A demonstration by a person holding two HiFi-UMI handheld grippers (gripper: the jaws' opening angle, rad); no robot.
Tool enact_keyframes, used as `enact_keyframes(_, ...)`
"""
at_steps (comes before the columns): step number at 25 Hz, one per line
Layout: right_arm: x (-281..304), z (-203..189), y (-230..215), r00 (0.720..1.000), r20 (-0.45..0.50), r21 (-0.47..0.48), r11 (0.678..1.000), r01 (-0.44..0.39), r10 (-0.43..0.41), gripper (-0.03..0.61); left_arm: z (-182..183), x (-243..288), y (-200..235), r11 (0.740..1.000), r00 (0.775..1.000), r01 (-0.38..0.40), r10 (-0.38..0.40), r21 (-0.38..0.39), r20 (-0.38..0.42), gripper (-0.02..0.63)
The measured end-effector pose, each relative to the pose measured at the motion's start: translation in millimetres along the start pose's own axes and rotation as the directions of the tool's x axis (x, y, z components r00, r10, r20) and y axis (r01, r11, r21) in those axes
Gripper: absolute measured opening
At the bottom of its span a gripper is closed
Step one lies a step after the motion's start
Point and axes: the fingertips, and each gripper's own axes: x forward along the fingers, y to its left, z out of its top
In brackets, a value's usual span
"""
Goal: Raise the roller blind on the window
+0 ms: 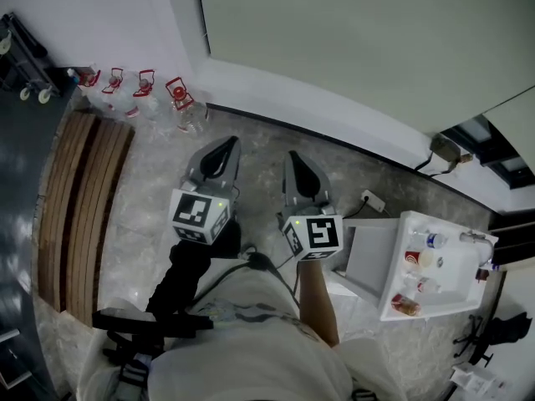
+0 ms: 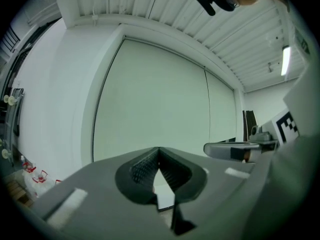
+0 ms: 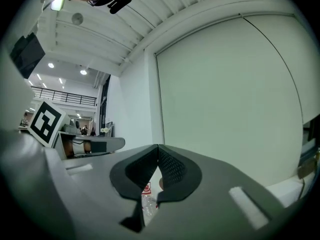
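The roller blind [image 1: 334, 40] is a pale green sheet that covers the window above a white sill. It fills the left gripper view [image 2: 150, 99] and the right gripper view [image 3: 225, 94]. My left gripper [image 1: 226, 144] and right gripper [image 1: 294, 157] are held side by side and point level at the blind, short of it. Both are shut with nothing between the jaws, as each gripper's own view shows: the left gripper [image 2: 159, 149] and the right gripper [image 3: 158, 146]. No pull cord shows in any view.
Several water bottles with red handles [image 1: 142, 86] stand by the wall at the left. A slatted wooden bench [image 1: 84, 190] lies beside them. A white trolley [image 1: 393, 299] with bottles stands at the right, near a wall socket [image 1: 372, 199] and cable.
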Motion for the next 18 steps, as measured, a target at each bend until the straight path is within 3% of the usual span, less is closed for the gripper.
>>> enact_keyframes(6,56,9,-21,1.000,0.005,-0.029,1.000,0.012,-0.012,0.003,8,60,40,0.999,0.999,0.030,-0.028,-0.046,0.029,-0.002)
enact_keyframes(11,122,24,-39,1.000,0.014,-0.006,1.000,0.013,-0.013,0.003,22,109,76,0.996,0.996,0.079,-0.078,-0.039,0.035,-0.002)
enact_keyframes(18,204,28,-24,0.994,0.015,-0.014,0.994,-0.106,0.106,0.015,17,137,143,0.996,0.999,0.024,-0.022,-0.081,0.023,-0.002)
